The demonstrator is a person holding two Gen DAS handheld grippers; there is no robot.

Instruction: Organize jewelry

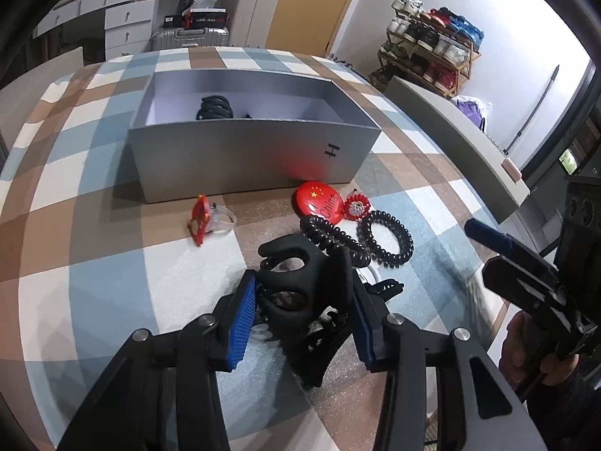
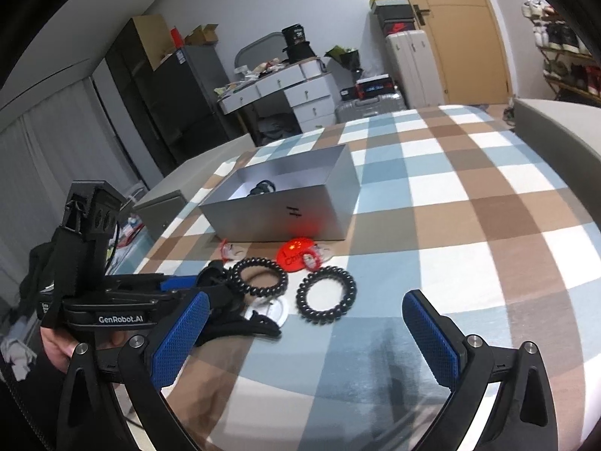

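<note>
The left gripper (image 1: 304,300) pinched a black claw hair clip (image 1: 300,285) just above the checked tablecloth (image 1: 112,282). The right gripper (image 2: 306,332) stood spread. Two black coil hair ties (image 2: 326,296) lay at 12 o'clock; farther, the grey box (image 1: 244,154)

I'm over a checked tablecloth (image 2: 469,195); white drawers (image 2: 300,94), suitcases (image 2: 407,71) and a wooden door (image 2: 462,34) behind, shoe rack (image 1: 432,52) on my right.

Black grippers (image 1: 304,312), blue ribbed pads (image 2: 432,342)
</note>
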